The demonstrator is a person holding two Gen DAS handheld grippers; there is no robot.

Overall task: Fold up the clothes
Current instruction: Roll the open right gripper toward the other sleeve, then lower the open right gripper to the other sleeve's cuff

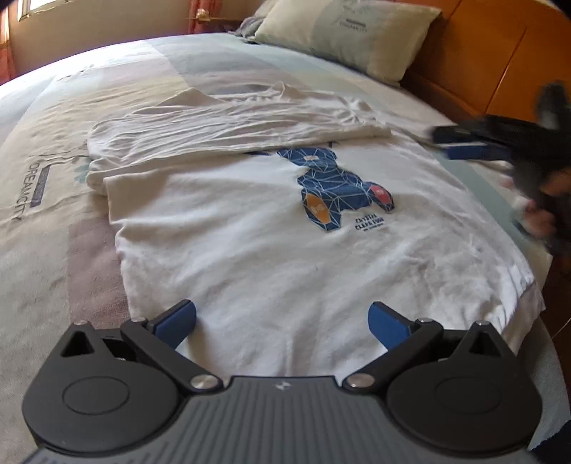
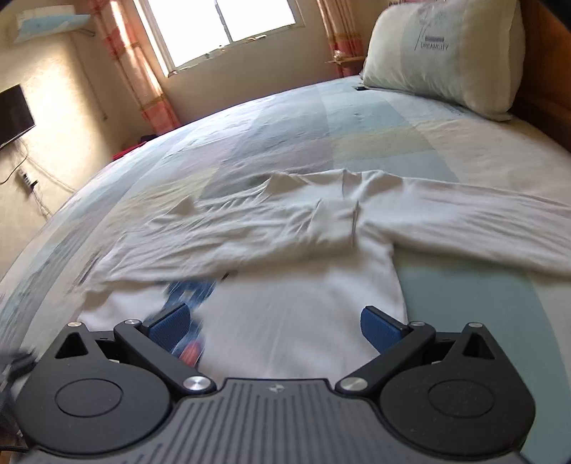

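1. The bed point(image 1: 43, 185) fills both of my views, its patchwork cover pale blue, cream and lilac; a wooden headboard point(image 1: 492, 53) stands behind it.
2. The white T-shirt point(image 1: 249, 228) lies spread on the bed, print side up; its far part is folded over onto itself in a wrinkled band point(image 1: 228, 132), and in the right wrist view one sleeve point(image 2: 481, 228) stretches out to the right.
3. A pillow point(image 1: 349, 32) rests near the headboard, well apart from the shirt.
4. My left gripper point(image 1: 282, 321) hovers over the shirt's near edge; jaws spread wide, nothing between them.
5. My right gripper point(image 2: 274, 324) is over the shirt too, jaws likewise released; the left view shows it blurred at the right edge.
6. The blue bear print point(image 1: 342, 189) sits mid-shirt, its top tucked under the folded band.
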